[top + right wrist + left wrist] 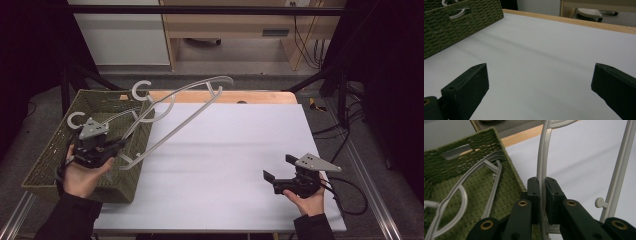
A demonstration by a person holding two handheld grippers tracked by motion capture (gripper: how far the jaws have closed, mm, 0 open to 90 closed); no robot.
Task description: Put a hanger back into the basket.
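Note:
A grey plastic hanger [175, 129] slants up from the green woven basket [50, 155] out over the white table. My left gripper [119, 146] is above the basket's right wall, shut on one thin arm of this hanger. The left gripper view has that arm [542, 157] pinched between the two black pads of my left gripper [542, 182]. Other grey hangers [461, 192] lie inside the basket. My right gripper [279, 167] rests low at the table's front right, open with nothing between its jaws. In its own view my right gripper [540, 75] stands wide over bare white surface.
The white table sheet [235, 150] covers a wooden top whose far edge [225, 96] shows behind it. A black frame and cables [345, 135] run along the right side. In the right gripper view the basket's wall [461, 25] stands to the far left.

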